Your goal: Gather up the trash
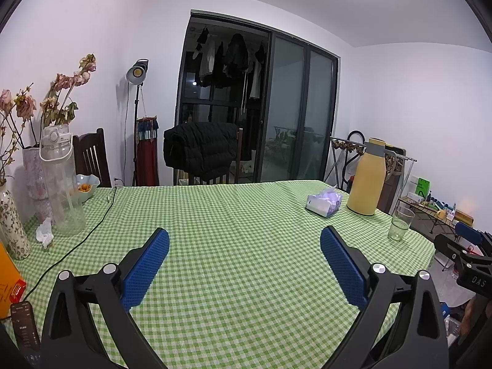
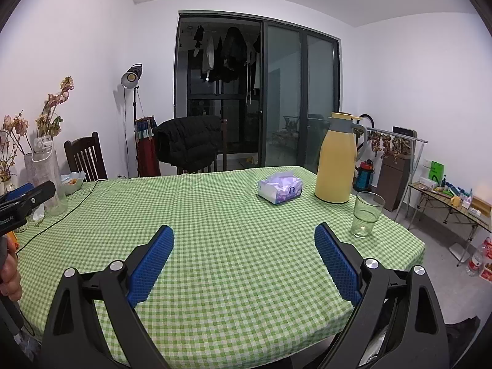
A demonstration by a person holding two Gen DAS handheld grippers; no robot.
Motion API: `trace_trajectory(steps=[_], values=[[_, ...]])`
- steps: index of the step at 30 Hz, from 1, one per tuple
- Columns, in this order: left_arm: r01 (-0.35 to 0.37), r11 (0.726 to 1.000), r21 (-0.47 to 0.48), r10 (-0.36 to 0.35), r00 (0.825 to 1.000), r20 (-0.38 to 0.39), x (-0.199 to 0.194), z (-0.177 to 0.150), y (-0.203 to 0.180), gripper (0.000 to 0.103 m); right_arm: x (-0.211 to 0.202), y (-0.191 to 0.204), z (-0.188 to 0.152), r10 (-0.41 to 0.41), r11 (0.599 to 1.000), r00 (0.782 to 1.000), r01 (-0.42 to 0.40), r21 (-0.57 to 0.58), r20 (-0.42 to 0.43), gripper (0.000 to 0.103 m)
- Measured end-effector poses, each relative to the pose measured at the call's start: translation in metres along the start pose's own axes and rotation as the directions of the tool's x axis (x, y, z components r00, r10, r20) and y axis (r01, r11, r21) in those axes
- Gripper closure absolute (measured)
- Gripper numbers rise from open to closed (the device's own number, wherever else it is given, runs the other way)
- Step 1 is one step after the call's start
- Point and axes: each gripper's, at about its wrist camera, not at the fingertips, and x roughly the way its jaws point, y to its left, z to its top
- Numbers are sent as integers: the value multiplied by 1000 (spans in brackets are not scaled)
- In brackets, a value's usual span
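A crumpled white tissue (image 1: 44, 233) lies on the green checked tablecloth (image 1: 240, 215) at the far left, beside a clear water bottle (image 1: 60, 181). In the right wrist view the same tissue (image 2: 38, 212) shows small at the left edge. My left gripper (image 1: 244, 233) hovers open over the middle of the table with nothing between its blue pads (image 1: 147, 270). My right gripper (image 2: 244, 230) is also open and empty above the cloth (image 2: 230, 203). The tissue sits well to the left of both grippers.
A purple tissue pack (image 1: 324, 203), a yellow thermos jug (image 1: 367, 178) and a green-tinted glass (image 1: 399, 223) stand at the right. Vases (image 1: 13, 227), a fruit bowl (image 1: 84, 186), a black cable (image 1: 92, 230), a remote (image 1: 24, 326) and an orange box (image 1: 7, 283) crowd the left. Chairs stand behind the table.
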Motion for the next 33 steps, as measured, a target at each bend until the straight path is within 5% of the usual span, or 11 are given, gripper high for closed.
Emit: trace_trajectory(steps=[17, 33], values=[[-4, 1000, 15, 3, 998, 62, -10, -1, -4, 8, 2, -4, -2, 2, 1000, 1000, -2, 9, -7, 14], [-15, 999, -28, 16, 1000, 18, 2, -6, 8, 8, 12, -3, -9, 13, 1000, 999, -13, 1, -49, 14]])
